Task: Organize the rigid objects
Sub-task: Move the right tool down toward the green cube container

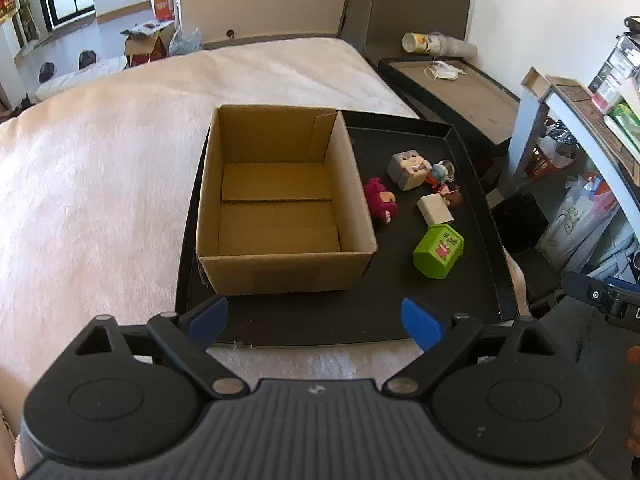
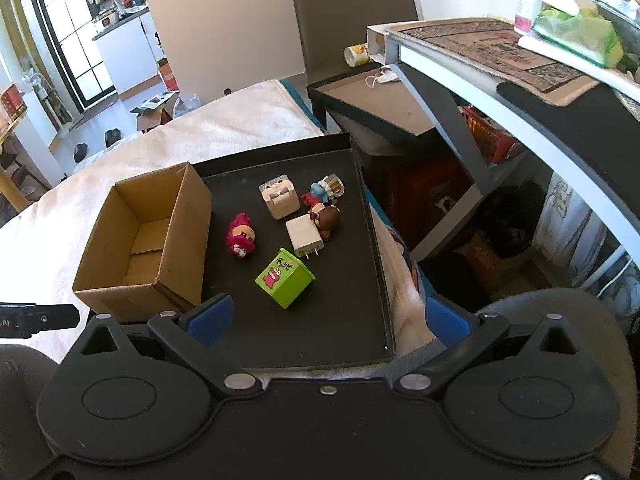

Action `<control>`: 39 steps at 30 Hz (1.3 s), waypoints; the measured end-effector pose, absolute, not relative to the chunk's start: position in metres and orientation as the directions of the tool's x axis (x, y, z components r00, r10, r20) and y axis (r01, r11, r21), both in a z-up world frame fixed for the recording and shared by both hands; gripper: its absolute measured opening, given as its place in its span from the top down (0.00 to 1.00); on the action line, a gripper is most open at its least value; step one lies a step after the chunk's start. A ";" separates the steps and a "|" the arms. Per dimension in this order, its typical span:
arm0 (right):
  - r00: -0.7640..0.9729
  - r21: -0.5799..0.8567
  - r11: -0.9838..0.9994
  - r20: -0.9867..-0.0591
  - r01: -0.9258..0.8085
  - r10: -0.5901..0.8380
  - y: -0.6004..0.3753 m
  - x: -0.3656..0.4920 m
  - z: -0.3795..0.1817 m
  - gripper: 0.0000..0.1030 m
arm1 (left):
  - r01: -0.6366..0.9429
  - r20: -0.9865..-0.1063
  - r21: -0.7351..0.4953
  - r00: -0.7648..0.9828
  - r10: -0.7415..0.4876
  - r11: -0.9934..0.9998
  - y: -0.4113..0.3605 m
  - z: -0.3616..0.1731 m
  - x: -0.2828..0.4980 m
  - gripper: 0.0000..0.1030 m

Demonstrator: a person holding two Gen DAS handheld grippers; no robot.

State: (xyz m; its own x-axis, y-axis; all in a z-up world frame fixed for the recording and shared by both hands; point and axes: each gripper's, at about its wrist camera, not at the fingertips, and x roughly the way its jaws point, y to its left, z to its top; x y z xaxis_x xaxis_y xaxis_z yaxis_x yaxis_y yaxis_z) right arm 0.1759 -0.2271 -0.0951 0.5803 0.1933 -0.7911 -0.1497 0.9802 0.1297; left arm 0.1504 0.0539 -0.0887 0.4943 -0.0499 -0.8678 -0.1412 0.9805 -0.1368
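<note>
left gripper point(image 1: 316, 322) and right gripper point(image 2: 328, 322) both hover with fingers spread wide (nothing held).

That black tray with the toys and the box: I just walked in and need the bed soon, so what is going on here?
A person holds a hand-held gripper in each hand, the left and the right, both open and holding nothing, hovering at the near edge of the black tray. The cardboard box is empty. The green cube, white charger, pink figure and the other small toys lie loose on the tray beside it. Sorting has not started.
</note>
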 end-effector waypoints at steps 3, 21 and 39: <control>0.571 0.121 0.980 -0.798 -0.160 0.192 -0.224 0.182 -0.098 0.00 | -0.154 -0.877 -0.142 0.477 -0.053 0.978 0.059 -0.093 0.158 0.10; 0.463 0.187 0.965 -0.849 -0.185 0.253 -0.206 0.221 -0.124 0.07 | -0.233 -0.916 -0.156 0.398 -0.052 0.960 0.098 -0.119 0.193 0.13; 0.317 0.300 0.953 -0.900 -0.047 0.299 -0.197 0.267 -0.162 0.14 | -0.345 -0.954 -0.186 0.287 -0.085 0.920 0.142 -0.153 0.235 0.44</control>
